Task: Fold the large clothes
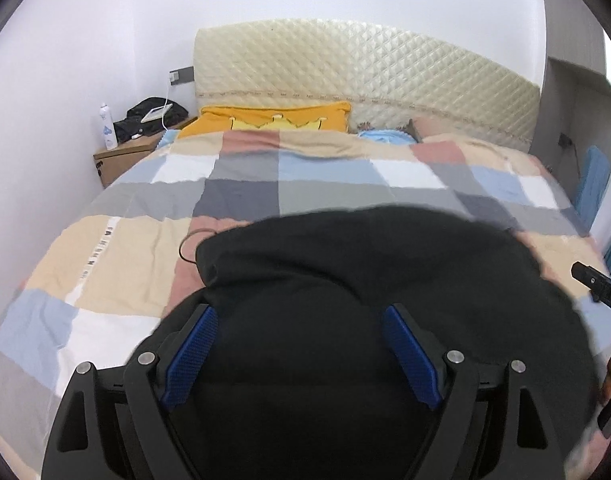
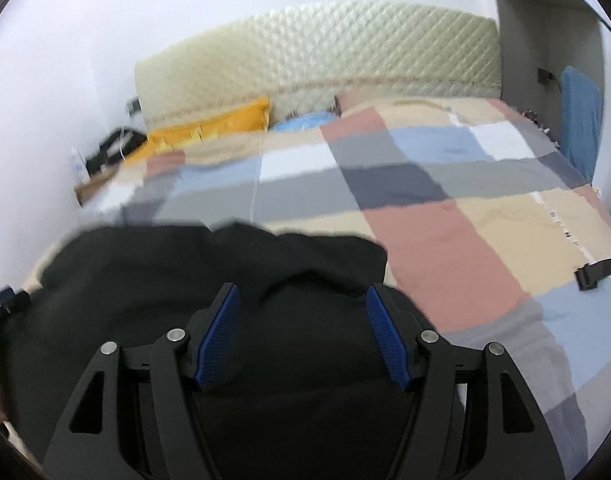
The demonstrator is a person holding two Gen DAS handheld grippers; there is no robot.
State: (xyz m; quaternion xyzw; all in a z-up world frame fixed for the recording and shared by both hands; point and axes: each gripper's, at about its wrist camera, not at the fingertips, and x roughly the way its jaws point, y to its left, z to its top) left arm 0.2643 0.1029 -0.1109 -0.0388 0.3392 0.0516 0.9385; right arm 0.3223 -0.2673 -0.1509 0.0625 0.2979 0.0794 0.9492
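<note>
A large black garment (image 1: 365,248) lies bunched on the near part of a bed, and its top edge looks folded over. My left gripper (image 1: 299,310) hovers above it, open wide, and both blue pads (image 1: 193,352) show bare inner faces. In the right wrist view the same garment (image 2: 145,264) fills the lower left. My right gripper (image 2: 302,288) is open above its right end, and nothing presses on its pads (image 2: 385,340). The right gripper's black body (image 1: 597,288) shows at the left view's right edge.
The bed has a checked quilt (image 1: 145,264) of beige, blue, grey and pink squares. At its head are a yellow pillow (image 1: 273,118) and a quilted cream headboard (image 1: 365,64). A bedside table (image 1: 121,156) carries a bottle and dark things. A black strap (image 2: 593,272) lies at the bed's right edge.
</note>
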